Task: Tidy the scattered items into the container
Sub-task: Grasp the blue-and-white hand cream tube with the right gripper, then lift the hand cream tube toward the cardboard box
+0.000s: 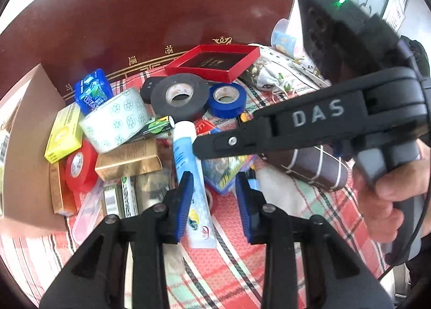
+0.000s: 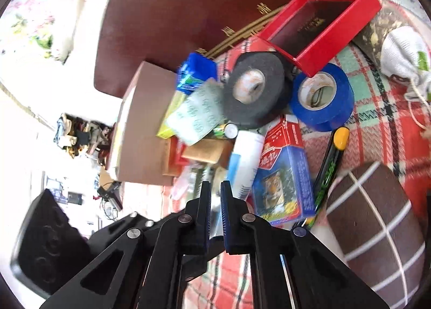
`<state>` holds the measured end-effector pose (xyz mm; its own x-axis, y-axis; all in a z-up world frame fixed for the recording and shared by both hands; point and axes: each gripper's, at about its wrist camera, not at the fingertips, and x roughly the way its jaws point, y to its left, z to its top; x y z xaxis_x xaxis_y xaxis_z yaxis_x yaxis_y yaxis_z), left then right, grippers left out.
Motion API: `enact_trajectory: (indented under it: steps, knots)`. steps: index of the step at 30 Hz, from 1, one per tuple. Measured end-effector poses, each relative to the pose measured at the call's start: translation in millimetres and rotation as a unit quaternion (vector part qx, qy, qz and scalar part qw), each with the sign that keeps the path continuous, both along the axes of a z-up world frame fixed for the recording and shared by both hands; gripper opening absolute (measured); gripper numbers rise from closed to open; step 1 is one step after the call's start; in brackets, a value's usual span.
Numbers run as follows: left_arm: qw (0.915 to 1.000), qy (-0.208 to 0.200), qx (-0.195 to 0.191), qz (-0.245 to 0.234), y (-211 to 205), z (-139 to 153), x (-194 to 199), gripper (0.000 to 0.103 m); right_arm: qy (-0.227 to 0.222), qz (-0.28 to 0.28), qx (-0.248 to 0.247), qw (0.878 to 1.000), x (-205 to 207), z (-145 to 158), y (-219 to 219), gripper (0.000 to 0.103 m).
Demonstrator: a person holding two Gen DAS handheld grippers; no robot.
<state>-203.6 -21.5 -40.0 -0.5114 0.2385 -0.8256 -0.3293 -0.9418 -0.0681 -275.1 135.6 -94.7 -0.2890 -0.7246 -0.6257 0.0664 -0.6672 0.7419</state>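
Observation:
My left gripper (image 1: 215, 201) hangs open over the pile. A white and blue tube (image 1: 183, 152) lies under it beside the left blue pad, clear of the right pad. My right gripper (image 1: 198, 147) reaches in from the right, its tip next to the tube's cap. In the right wrist view that gripper (image 2: 215, 187) is shut, and I make out nothing gripped between the pads. The tube (image 2: 246, 155) lies just ahead of it. A brown cardboard box (image 1: 29, 152) stands at the left, with small boxes and tape rolls piled against it.
Black tape (image 1: 176, 96), blue tape (image 1: 226, 98) and a red tray (image 1: 237, 71) lie behind. A card box (image 2: 285, 174), a utility knife (image 2: 331, 158) and a brown checked roll (image 2: 377, 214) sit to the right on the plaid cloth (image 1: 242, 268). A hand (image 1: 385, 201) holds the right gripper.

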Motion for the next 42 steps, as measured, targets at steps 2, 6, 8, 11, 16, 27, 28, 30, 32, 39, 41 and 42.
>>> enact_trajectory:
  steps: [2,6,8,11,16,27,28,30,32,39,41,42]
  knots:
    - [0.9999,-0.01,-0.01,0.004,1,-5,-2,0.036,-0.009,0.007,0.037,0.999,4,0,-5,0.01]
    - [0.9992,-0.027,-0.023,0.02,-1,-24,1,0.041,-0.039,-0.005,0.034,0.999,4,-19,-6,0.01]
    - [0.9987,-0.034,-0.028,0.024,-4,-33,1,0.043,-0.044,-0.002,0.032,0.999,5,-26,-6,0.01]
    - [0.9984,-0.038,-0.029,0.029,-9,-43,-1,0.044,-0.054,-0.016,0.034,0.998,3,-35,-4,0.013]
    - [0.9982,-0.051,-0.017,0.027,-13,-54,-10,0.051,-0.058,-0.025,0.018,0.998,-1,-40,-1,0.014]
    - [0.9989,-0.039,0.016,0.023,-22,-59,-27,0.052,-0.043,0.024,0.052,0.997,-25,-35,-24,0.025]
    - [0.9989,-0.036,0.017,0.024,-22,-58,-27,0.052,-0.034,0.031,0.066,0.997,-26,-33,-29,0.026]
    - [0.9989,-0.034,0.02,0.025,-22,-58,-30,0.05,-0.026,0.034,0.079,0.996,-28,-32,-34,0.032]
    - [0.9991,-0.03,0.021,0.022,-21,-58,-32,0.049,-0.015,0.035,0.079,0.996,-32,-30,-39,0.043]
    - [0.9979,-0.028,0.055,0.02,-19,-55,-41,0.043,0.006,0.049,0.085,0.995,-33,-27,-49,0.036]
    - [0.9979,-0.029,0.057,0.012,-14,-54,-39,0.043,0.0,0.048,0.062,0.997,-33,-33,-45,0.036]
    - [0.9984,-0.026,0.051,0.006,-11,-54,-38,0.043,0.002,0.046,0.059,0.997,-31,-33,-44,0.036]
